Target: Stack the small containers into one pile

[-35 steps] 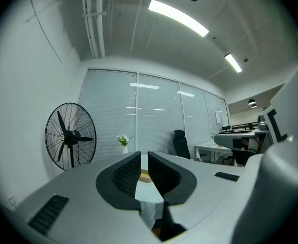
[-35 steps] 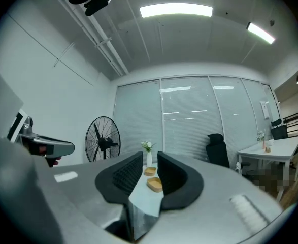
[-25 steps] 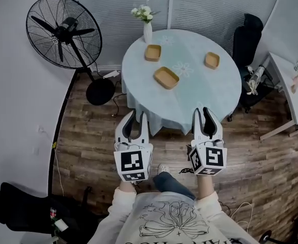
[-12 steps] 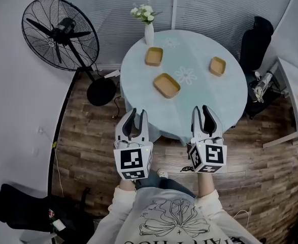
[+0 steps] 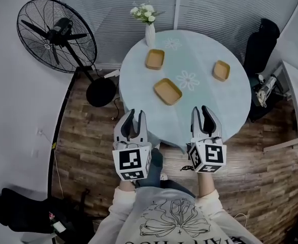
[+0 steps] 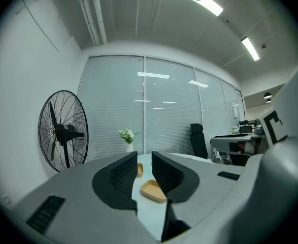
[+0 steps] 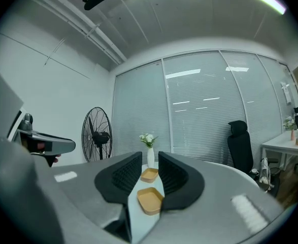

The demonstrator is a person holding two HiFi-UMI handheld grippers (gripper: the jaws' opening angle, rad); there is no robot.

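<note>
Table (image 5: 209, 100): nearest container (image 5: 167, 91) ahead, between left claw (image 5: 136, 113) and right claw (image 5: 200, 110).

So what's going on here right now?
A person stands at the near edge of a round table, holding the left gripper and the right gripper out in front, short of everything on it. Both have their fingers apart and hold nothing. Three small wooden containers lie apart on the table: the back container near the flower vase, the middle container and the right container. Nothing is stacked yet.
</note>
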